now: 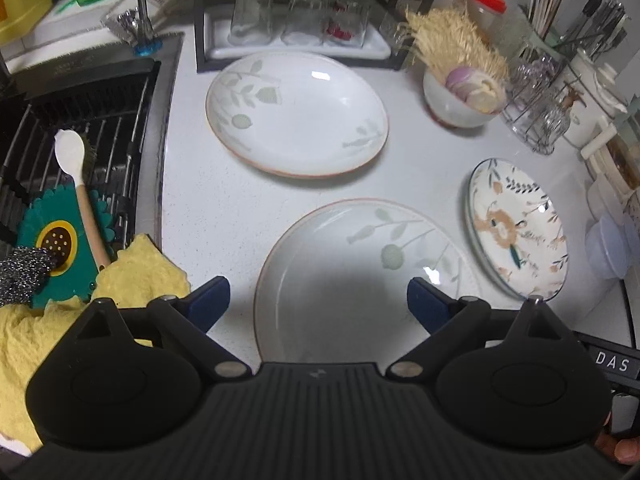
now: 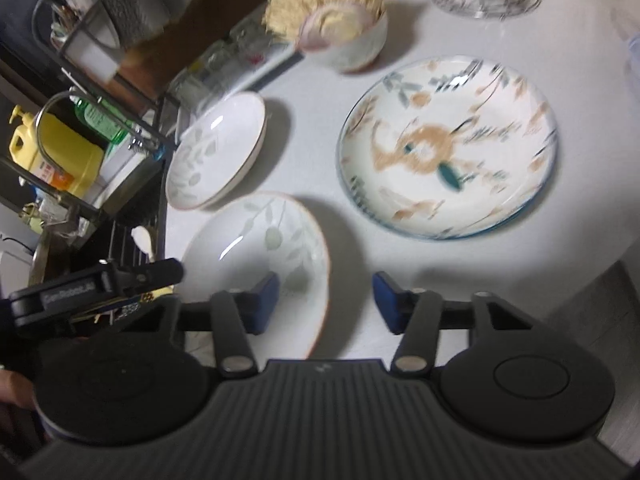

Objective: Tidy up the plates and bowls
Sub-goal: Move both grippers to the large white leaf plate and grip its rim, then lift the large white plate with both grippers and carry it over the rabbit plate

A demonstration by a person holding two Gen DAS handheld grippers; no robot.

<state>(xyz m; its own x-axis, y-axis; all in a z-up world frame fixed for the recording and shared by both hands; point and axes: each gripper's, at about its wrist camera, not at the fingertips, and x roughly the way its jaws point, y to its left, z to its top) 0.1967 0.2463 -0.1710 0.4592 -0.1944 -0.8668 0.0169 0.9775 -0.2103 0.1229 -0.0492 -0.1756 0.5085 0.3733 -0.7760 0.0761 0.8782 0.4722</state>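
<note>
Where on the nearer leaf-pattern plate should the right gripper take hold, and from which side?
Pinch the leaf-pattern plate at its raised rim on the near right edge, coming down from above; it lies flat and shallow, and the right gripper, jaws open, already straddles that edge, away from the floral plate.

The left wrist view sits just behind the left tongs and looks steeply down across the white counter toward the far glass rack, with the sink at its left. The right wrist view rides behind the right tongs, also angled down but rolled, close over the counter's near edge. Both views share the near leaf plate, the far leaf plate, the floral plate and the bowl
</note>
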